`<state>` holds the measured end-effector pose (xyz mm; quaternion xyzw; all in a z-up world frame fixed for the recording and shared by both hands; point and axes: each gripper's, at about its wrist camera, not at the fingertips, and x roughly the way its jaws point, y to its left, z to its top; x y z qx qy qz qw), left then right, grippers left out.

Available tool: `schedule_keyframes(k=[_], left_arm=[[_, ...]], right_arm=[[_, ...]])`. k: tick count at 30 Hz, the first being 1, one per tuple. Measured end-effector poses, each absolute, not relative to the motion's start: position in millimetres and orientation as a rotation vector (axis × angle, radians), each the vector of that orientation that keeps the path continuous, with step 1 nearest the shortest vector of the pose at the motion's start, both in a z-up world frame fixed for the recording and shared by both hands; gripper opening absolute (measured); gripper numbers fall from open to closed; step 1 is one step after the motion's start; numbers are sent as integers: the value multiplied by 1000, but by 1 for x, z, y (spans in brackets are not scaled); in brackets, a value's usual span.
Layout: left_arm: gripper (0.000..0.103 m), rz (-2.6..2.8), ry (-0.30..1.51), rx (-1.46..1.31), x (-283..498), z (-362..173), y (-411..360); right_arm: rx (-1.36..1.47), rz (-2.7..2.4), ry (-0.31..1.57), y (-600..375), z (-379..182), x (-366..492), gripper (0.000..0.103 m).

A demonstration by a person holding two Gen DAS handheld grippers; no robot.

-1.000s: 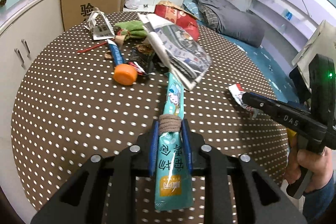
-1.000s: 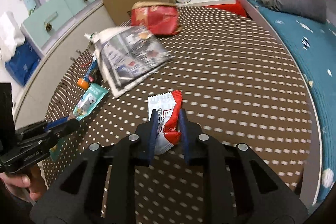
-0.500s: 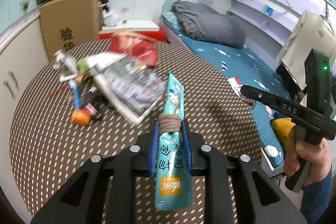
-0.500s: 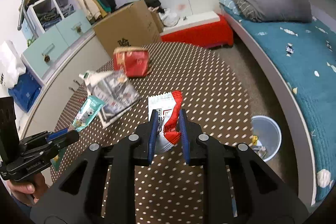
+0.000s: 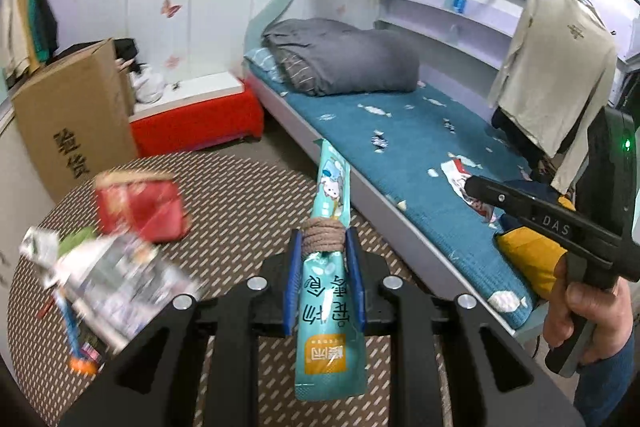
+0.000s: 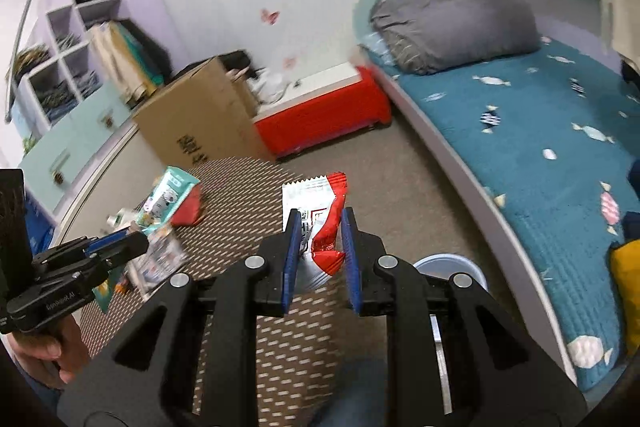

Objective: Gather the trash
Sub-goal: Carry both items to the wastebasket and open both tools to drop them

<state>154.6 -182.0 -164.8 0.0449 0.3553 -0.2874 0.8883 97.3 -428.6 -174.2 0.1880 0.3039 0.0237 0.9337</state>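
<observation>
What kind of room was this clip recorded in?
Most likely a child's bedroom: a bed with a folded grey quilt, butterfly stickers on the wall, and cubby shelves holding clothes.

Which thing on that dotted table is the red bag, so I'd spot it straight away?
Start at the round brown dotted table, then look to its far side, near the cardboard box. The red bag sits there behind the crumpled newspaper: it is the only bulky, all-red packet on the table.
</observation>
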Motion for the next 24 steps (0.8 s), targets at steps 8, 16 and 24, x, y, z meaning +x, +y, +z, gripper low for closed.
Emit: schedule_keyframes(k=[8, 16, 24], left_arm=[[21, -674, 767, 106, 181, -169, -250], [21, -703, 874, 133, 208, -203, -320], [21, -718, 996, 207, 233, -249, -381]], right_arm=[[466, -78, 596, -507, -184, 98, 21], [552, -131, 640, -555, -221, 121, 21], [628, -140, 716, -581, -267, 154, 21]])
